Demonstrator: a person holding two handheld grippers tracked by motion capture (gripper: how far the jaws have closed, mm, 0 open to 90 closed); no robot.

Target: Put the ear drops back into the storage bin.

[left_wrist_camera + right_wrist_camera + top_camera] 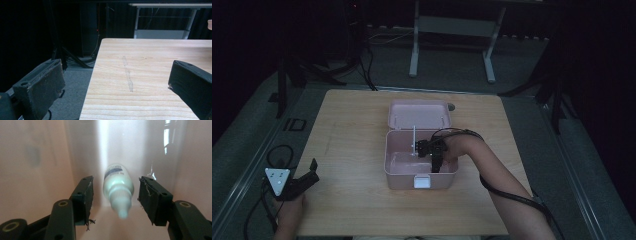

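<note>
At the left edge of the table (352,150), the left gripper (312,172) rested near the front corner, its jaws spread wide with nothing between them — in the left gripper view they framed bare wood and the dark floor beyond. It sat well apart from the work.

Toward the middle stood the pink box (394,172), its lid (419,115) thrown back and lying open behind it. The right gripper (435,162) reached down into the box near its right wall, so this hand was plainly the nearer one.

In the right gripper view a small white bottle (117,187) lay inside the box directly between the jaws, its long axis running along the gripper's line of sight — cap (121,206) pointing back at the camera, labelled base away. The jaws stood parted, with a clear gap on each side of the bottle, so the pads were not pressing on it. It looked released rather than grasped. Apart from the bottle, I could make out nothing else in the box. Any next grip would probably need only a straight close across the bottle's width.
</note>
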